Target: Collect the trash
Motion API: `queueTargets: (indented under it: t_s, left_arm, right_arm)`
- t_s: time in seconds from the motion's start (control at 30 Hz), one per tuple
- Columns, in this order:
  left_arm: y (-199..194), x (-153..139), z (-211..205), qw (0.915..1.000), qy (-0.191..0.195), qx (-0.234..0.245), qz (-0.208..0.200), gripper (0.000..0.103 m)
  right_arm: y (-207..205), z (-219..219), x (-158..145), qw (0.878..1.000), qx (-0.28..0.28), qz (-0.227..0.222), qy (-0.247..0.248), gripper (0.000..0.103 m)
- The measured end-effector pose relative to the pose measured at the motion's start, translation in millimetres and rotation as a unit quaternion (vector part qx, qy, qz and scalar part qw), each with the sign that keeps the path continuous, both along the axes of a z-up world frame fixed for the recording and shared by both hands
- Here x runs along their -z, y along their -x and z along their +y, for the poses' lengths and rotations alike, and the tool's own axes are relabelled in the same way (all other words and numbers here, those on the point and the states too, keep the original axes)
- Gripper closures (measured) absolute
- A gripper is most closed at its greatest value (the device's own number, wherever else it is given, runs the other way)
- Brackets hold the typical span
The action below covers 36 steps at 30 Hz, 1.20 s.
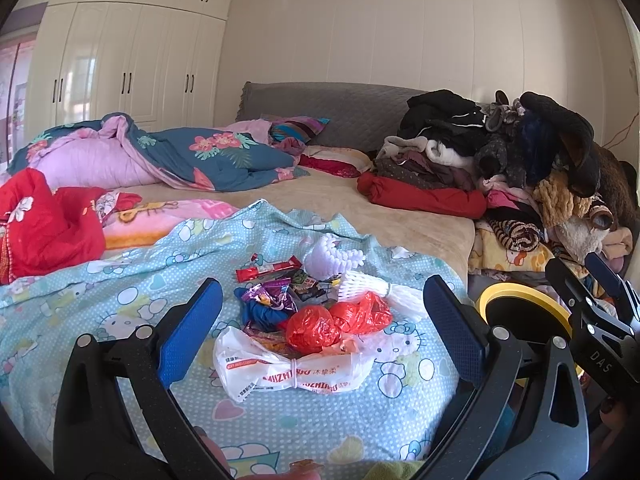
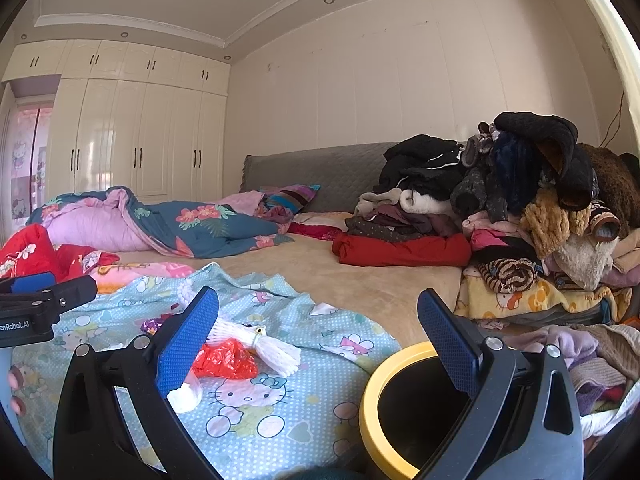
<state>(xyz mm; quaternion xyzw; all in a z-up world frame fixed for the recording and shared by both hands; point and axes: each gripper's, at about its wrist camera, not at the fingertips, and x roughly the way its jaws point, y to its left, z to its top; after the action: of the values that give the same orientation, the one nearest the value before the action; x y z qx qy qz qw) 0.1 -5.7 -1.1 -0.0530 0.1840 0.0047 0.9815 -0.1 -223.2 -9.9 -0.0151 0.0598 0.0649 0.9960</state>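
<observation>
A pile of trash lies on the light-blue Hello Kitty sheet: a white printed plastic bag, red plastic bags, purple and red snack wrappers, and white foam fruit nets. My left gripper is open and empty, its jaws on either side of the pile, just short of it. My right gripper is open and empty, to the right of the trash. A red bag and a foam net show beside its left finger. A yellow-rimmed black bin stands at the bed's edge below it.
The bin also shows in the left wrist view, partly behind my right gripper. A tall heap of clothes fills the right side of the bed. Folded quilts and a red blanket lie at the left. White wardrobes stand behind.
</observation>
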Motion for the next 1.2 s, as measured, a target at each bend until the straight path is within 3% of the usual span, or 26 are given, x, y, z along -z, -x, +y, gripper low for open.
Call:
queueTargets:
  t_s: [0.87, 1.2]
  left_arm:
    - [3, 1, 2, 0.9999, 0.004, 0.006, 0.007, 0.011]
    - [-3, 2, 40, 0.9987, 0.036, -0.032, 0.015, 0.011]
  right_arm:
    - [-1, 4, 6, 1.0, -0.006, 0.004, -0.001, 0.006]
    - [-10, 28, 2, 0.997, -0.069, 0.007, 0.016, 0.006]
